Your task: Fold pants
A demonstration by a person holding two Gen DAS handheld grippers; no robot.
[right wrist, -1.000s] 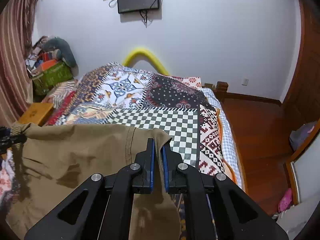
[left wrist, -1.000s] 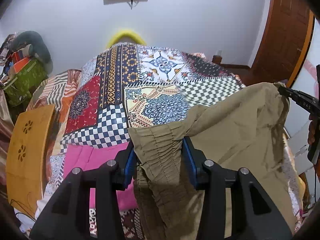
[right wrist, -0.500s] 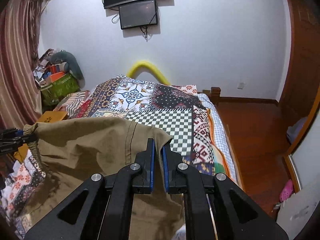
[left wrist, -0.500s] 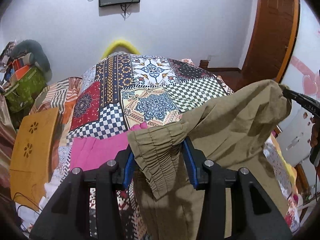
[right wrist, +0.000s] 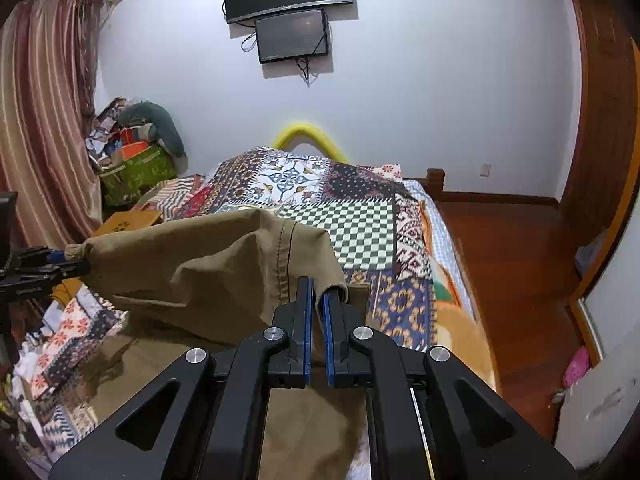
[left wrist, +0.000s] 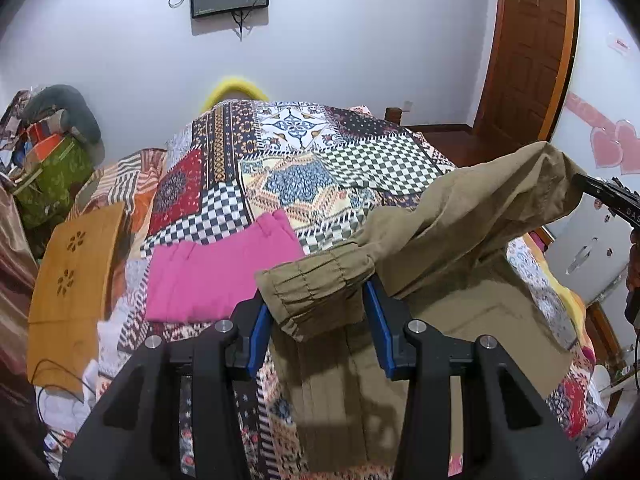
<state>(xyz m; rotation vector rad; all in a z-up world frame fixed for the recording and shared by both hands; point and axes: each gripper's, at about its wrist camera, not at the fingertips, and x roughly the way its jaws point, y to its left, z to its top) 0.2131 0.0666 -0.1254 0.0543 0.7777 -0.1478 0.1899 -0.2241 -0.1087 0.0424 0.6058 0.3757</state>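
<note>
Khaki pants [left wrist: 452, 240] hang in the air above the bed, held at two ends of the waistband. My left gripper [left wrist: 318, 312] is shut on the gathered elastic waistband; the jaws stand wide around the bunched cloth. My right gripper [right wrist: 316, 300] is shut on the other end of the pants [right wrist: 224, 272], jaws nearly together. The right gripper also shows at the right edge of the left wrist view [left wrist: 592, 190], and the left gripper at the left edge of the right wrist view [right wrist: 60, 262]. The legs drape down onto the bed.
A patchwork quilt [left wrist: 288, 168] covers the bed. Folded pink cloth [left wrist: 216, 276] lies on it to the left. An orange wooden board [left wrist: 68, 280] leans at the left. A cluttered pile [right wrist: 136, 148] sits in the corner. Wood floor [right wrist: 516, 248] lies to the right.
Both grippers have risen with the pants, lifting the waistband higher above the bed. More of the pink cloth and the wall screens have come into view.
</note>
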